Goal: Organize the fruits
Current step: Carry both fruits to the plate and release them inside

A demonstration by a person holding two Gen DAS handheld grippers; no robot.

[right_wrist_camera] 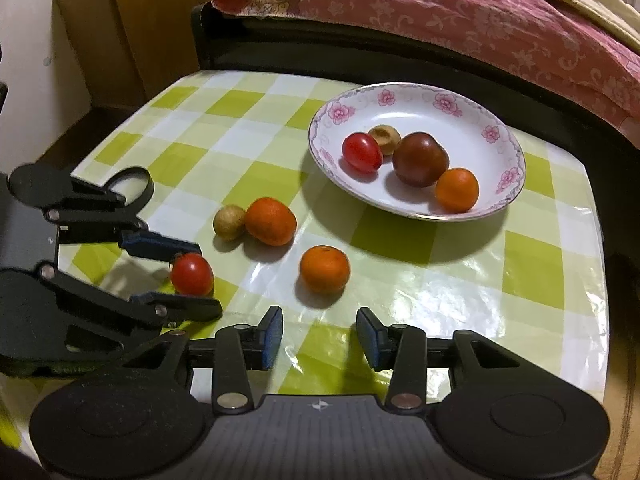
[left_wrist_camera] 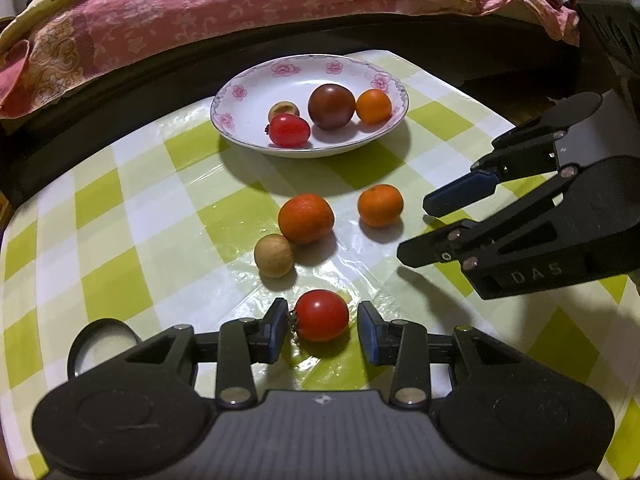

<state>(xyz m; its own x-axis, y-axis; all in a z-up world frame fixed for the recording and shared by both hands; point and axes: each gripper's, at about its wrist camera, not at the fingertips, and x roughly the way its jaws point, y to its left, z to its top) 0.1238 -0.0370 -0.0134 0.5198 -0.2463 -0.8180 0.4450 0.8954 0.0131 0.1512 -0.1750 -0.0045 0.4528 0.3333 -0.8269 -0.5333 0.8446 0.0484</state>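
The left tongs [left_wrist_camera: 322,326] stand part open around a red tomato [left_wrist_camera: 322,315] on the surface [left_wrist_camera: 120,216], pads just off its skin. The right tongs [right_wrist_camera: 320,334] gape over bare cloth, holding nothing. Beyond the tomato lie a longan [left_wrist_camera: 274,255] touching a mandarin [left_wrist_camera: 306,219], and a second mandarin [left_wrist_camera: 380,205] apart. Farther off, a flowered plate [left_wrist_camera: 256,80] holds four fruits. The surface is a green-checked cloth; a pink-quilted bed [left_wrist_camera: 240,4] lies behind. Only the right view shows a wooden cabinet [right_wrist_camera: 160,20].
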